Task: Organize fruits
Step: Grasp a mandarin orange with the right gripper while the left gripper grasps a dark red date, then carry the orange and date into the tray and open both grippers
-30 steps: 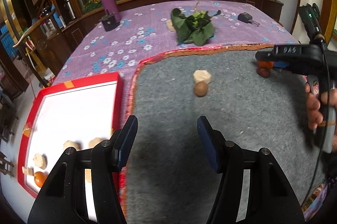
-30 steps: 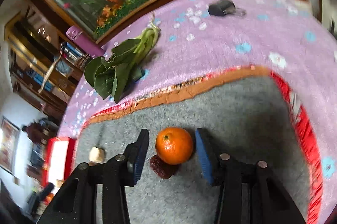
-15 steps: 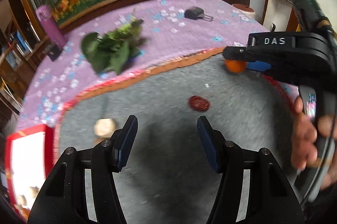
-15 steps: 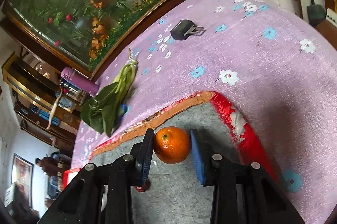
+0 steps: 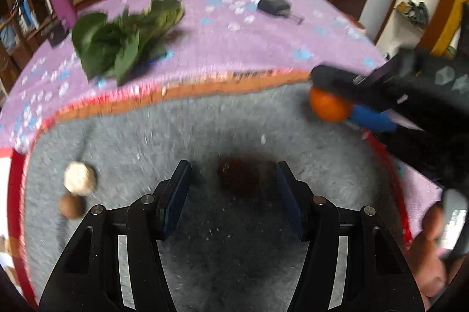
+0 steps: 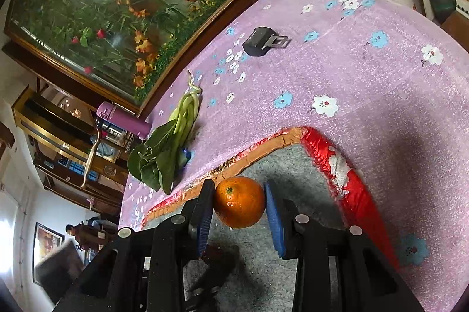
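1. right claw (image 6: pixel 239 210) is clenched on the orange (image 6: pixel 239 202), lifted over the grey mat (image 6: pixel 293 168).
2. left claw (image 5: pixel 231 193) is released, the dark red fruit (image 5: pixel 241 175) lying directly between its pads, nearer this hand.

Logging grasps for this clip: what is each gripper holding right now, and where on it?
The right gripper clamps the orange across its sides. The left gripper holds nothing; its open fingers bracket a dark red fruit.
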Tool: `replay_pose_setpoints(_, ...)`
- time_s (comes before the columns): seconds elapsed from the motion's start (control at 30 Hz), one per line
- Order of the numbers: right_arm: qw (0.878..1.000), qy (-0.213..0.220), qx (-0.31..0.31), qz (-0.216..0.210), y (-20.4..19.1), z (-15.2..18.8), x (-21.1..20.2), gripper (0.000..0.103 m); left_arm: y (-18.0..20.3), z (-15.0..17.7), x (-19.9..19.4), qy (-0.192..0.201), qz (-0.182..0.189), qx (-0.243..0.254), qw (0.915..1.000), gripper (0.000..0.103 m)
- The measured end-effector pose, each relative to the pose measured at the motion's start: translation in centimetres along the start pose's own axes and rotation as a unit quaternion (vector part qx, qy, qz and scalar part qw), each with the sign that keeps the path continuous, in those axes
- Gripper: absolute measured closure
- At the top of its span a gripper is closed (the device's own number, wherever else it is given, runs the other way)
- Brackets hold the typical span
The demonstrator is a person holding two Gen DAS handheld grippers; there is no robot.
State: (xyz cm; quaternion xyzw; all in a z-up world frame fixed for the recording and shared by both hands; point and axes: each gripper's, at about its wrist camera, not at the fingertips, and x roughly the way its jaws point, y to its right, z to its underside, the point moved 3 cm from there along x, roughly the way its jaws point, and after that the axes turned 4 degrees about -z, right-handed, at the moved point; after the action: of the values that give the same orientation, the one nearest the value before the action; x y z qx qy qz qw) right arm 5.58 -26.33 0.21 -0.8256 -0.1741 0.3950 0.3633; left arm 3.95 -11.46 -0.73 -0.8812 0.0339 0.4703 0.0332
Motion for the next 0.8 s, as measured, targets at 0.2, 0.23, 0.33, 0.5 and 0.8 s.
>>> replay_pose_setpoints(0.2,1.000,-0.004,-0.003,-0.001,-0.1,0.0,0.1,0.069,-0.6,0.0,-0.4,0.018,0.012,0.012,0.9997,0.077)
replay_pose_setpoints(0.23,1.000,-0.005,-0.004,-0.002,-0.2,0.0,0.2,0.069,-0.8,0.0,-0.5,0.021,0.018,0.017,0.9995,0.077)
replay_pose_setpoints(0.33,1.000,-0.011,-0.004,-0.004,-0.2,0.1,0.4,0.069,-1.1,0.4,-0.9,0.025,0.021,0.032,0.9990,0.077)
replay_pose_setpoints(0.5,1.000,-0.012,-0.016,-0.016,-0.8,0.2,0.6,0.069,-2.1,1.2,-2.5,0.034,0.023,0.042,0.9983,0.077)
replay_pose_setpoints(0.8,0.998,-0.019,-0.047,-0.040,-2.2,0.8,1.2,0.069,-5.9,4.2,-8.5,0.082,0.001,0.042,0.9957,0.077)
